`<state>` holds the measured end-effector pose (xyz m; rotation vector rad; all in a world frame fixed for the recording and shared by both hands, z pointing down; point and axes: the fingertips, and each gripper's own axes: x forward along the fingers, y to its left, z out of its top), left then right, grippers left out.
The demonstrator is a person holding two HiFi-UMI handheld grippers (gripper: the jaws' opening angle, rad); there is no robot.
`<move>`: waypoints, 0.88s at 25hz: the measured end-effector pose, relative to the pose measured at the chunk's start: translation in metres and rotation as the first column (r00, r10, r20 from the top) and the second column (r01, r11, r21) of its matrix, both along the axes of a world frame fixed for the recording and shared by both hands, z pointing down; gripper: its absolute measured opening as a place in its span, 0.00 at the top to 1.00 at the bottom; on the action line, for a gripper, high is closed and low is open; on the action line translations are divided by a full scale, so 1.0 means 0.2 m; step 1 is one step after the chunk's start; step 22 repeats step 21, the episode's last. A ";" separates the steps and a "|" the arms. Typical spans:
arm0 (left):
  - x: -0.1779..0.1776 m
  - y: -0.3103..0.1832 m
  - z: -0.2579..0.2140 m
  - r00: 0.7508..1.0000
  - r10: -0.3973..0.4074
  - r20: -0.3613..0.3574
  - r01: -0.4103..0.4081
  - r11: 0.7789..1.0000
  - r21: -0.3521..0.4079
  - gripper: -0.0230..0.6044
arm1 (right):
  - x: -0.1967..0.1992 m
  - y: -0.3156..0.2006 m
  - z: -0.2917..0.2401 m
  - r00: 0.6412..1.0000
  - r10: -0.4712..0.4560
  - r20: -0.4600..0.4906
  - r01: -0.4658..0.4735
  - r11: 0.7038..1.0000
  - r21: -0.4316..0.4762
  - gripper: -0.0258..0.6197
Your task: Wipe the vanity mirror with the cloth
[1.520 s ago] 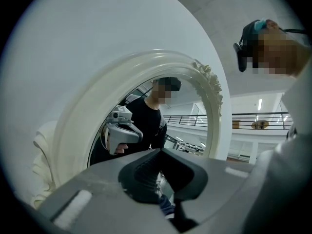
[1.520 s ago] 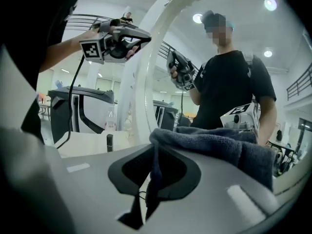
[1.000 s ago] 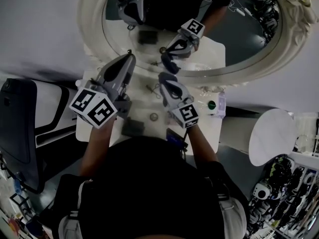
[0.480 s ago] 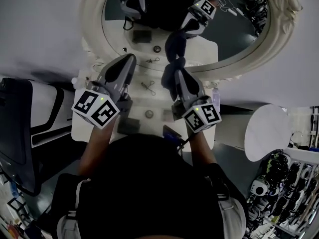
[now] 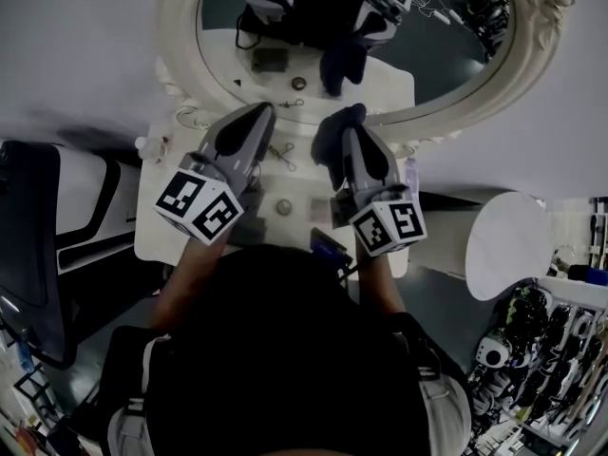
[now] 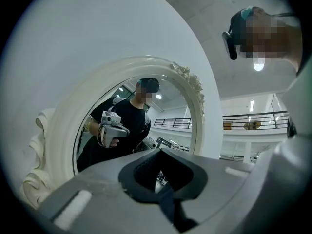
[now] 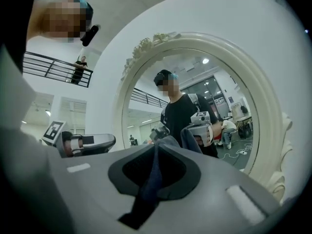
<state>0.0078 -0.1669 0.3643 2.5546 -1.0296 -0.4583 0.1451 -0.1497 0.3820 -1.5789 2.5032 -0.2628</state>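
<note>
**Item: vanity mirror (image 5: 446,60).** Oval glass in a white ornate frame, standing at the back of a white surface (image 5: 157,240). A few small objects lie on the surface in front of it.

**Item: cloth (image 5: 334,133).** Dark blue, bunched at the tip of the right gripper (image 5: 350,139). It hangs just before the lower rim of the frame. A gap shows between the cloth and its reflection, so it appears to be off the glass.

**Item: right gripper.** Jaws closed on the cloth, a fold of which runs down between them in the right gripper view.

**Item: left gripper (image 5: 258,114).** Jaws together with nothing visibly between them. It is held beside the right gripper and points at the mirror.

**Step in hand (judged):** bringing the cloth up to the glass; wiping not yet begun.

**Next move calls for:** carrying the cloth over the raised rim, pressing it flat to the glass, and sweeping across with a firm grip.
</note>
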 end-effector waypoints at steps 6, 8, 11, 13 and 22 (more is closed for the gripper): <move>0.02 0.01 0.02 1.000 0.015 0.013 -0.015 1.000 -0.002 0.96 | 0.00 0.01 0.00 1.000 0.019 0.005 -0.019 1.000 0.001 0.92; 0.02 0.00 0.02 1.000 0.016 0.014 -0.016 1.000 0.000 0.96 | 0.00 0.00 0.00 1.000 0.017 0.004 -0.017 1.000 -0.003 0.92; 0.03 0.00 0.01 1.000 0.017 0.016 -0.017 1.000 0.002 0.96 | 0.00 0.00 0.01 1.000 0.015 0.005 -0.015 1.000 -0.007 0.92; 0.04 0.00 0.01 1.000 0.021 0.014 -0.021 1.000 -0.002 0.96 | 0.00 0.00 0.01 1.000 0.014 0.007 -0.014 1.000 -0.008 0.92; 0.03 0.01 0.02 1.000 0.015 0.000 -0.015 1.000 -0.013 0.96 | -0.01 0.01 0.01 1.000 0.015 0.007 -0.015 1.000 -0.004 0.92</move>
